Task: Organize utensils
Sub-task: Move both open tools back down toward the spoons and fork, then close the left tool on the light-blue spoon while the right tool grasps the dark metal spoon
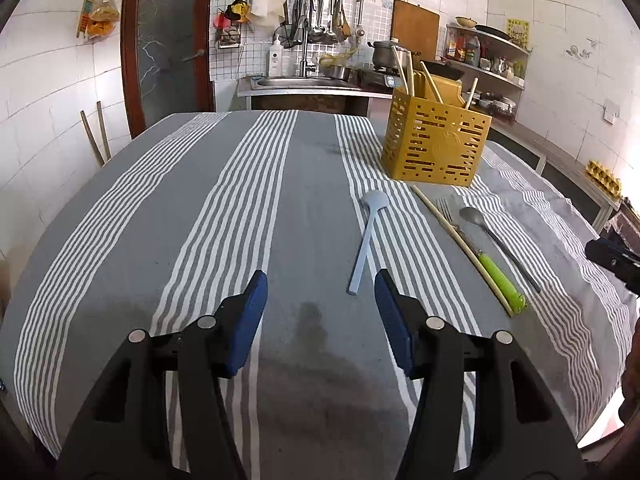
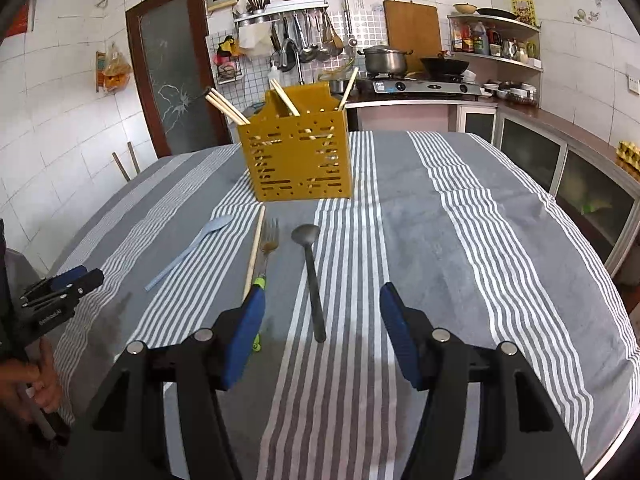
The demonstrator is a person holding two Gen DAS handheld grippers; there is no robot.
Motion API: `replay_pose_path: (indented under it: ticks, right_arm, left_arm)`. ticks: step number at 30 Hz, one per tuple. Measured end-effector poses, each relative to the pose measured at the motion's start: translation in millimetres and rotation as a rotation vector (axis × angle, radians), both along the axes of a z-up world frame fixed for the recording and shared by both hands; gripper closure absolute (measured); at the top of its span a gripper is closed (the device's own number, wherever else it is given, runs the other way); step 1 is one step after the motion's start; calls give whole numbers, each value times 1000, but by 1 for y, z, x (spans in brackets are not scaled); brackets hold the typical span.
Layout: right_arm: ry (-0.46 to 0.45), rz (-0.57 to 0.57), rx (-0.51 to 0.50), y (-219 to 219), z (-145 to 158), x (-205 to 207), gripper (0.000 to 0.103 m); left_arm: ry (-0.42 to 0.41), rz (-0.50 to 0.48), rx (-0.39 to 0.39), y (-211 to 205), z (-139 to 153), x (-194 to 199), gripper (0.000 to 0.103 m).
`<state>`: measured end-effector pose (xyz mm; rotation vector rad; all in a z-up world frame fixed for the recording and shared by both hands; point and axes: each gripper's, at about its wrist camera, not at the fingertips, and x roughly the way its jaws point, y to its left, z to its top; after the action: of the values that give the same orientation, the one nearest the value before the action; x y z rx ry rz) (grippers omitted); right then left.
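1. Striped grey tablecloth; tiled kitchen, sink, stove far behind.
2. Yellow holder far centre, chopsticks inside.
3. Near it: blue spoon, loose chopstick, fork, metal spoon.
4. Left gripper, right gripper: jaws apart, empty.

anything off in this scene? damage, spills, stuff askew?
Door glass behind the table is cracked in a starburst. Dark stain on the tablecloth ahead of the left tool. One loose chopstick lies beside the fork, touching or not unclear.
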<state>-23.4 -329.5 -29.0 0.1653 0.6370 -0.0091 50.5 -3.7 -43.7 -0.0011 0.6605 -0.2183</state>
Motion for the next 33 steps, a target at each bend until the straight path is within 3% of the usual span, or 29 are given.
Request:
replay_pose_path:
  ticks: [15,33]
  right_arm:
    - [52,12,3,1,-7,24,44]
    - [175,91,-42,11,-31,107,44]
  left_arm:
    - [43,-30,28,-23,-2,25,47]
    - [195,-150,114,-73,-31,113,47]
